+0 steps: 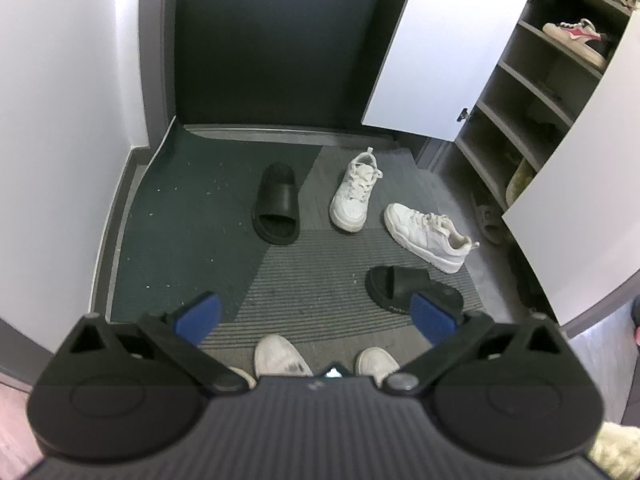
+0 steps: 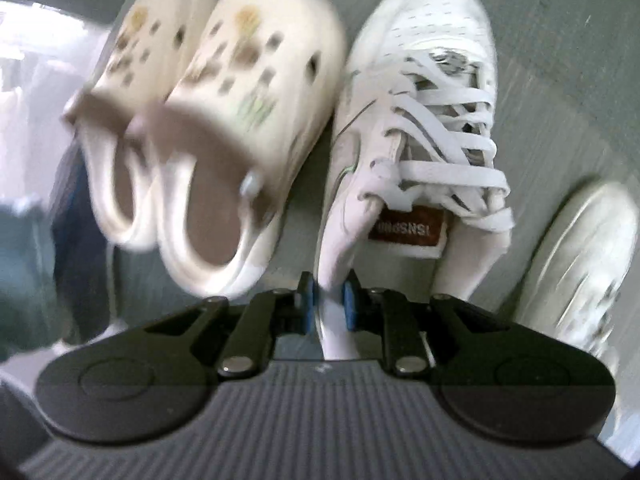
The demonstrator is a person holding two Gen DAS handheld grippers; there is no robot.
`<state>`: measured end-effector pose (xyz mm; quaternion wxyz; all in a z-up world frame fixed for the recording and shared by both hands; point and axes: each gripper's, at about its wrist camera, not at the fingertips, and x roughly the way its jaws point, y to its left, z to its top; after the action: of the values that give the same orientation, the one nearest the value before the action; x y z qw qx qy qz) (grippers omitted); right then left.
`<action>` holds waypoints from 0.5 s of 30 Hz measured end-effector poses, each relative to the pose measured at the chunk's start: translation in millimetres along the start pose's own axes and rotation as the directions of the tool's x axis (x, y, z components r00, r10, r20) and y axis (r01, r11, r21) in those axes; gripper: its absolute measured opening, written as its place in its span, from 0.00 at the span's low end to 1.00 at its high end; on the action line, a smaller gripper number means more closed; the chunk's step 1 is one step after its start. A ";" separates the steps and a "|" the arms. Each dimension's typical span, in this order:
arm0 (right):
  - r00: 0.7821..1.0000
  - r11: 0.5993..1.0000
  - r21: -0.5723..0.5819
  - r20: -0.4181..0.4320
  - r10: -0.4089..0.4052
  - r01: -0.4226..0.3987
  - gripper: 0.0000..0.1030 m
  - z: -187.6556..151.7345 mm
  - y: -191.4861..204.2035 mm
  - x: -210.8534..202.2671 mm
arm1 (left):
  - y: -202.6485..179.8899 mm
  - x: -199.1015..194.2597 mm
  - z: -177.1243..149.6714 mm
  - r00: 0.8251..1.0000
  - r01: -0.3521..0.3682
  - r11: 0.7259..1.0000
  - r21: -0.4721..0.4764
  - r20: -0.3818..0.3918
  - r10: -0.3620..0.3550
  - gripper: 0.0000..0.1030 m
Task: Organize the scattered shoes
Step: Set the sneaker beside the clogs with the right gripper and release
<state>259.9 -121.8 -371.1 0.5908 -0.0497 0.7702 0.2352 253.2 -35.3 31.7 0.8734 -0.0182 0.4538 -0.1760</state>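
Pinching the heel collar of the white laced leather sneaker (image 2: 416, 120), the right gripper (image 2: 329, 300) is clamped nearly closed on that thin, soft rim. Light, stiff-soled, the sneaker should lift easily. Just left of it sit cream perforated clogs (image 2: 208, 128). The left gripper (image 1: 316, 316) hangs wide open, empty.

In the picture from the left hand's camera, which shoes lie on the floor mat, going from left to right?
Black slide → white sneaker lying toe toward the camera → second black slide → second white sneaker lying crosswise, nearest the open shoe cabinet.
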 end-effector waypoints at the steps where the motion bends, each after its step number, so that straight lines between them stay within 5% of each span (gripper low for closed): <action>1: 1.000 1.000 0.003 -0.002 0.013 -0.013 0.16 -2.8 1.7 0.9 | -1.9 -0.5 -0.5 1.000 0.001 1.000 0.003 0.001 -0.001 1.00; 10: 0.989 0.989 0.024 0.034 0.145 -0.146 0.16 -13.5 4.1 -1.9 | -32.7 -2.3 -6.2 1.000 0.008 0.995 0.096 0.020 -0.010 1.00; 15: 0.978 0.967 -0.149 -0.025 0.206 -0.207 0.40 -15.3 -10.5 -24.9 | -40.2 -7.8 -8.2 0.997 -0.032 0.990 0.140 0.069 0.022 1.00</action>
<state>257.5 -142.5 -348.1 0.5539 -0.0150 0.7540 0.3527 230.8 -69.4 40.8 0.8895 0.0440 0.4108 -0.1952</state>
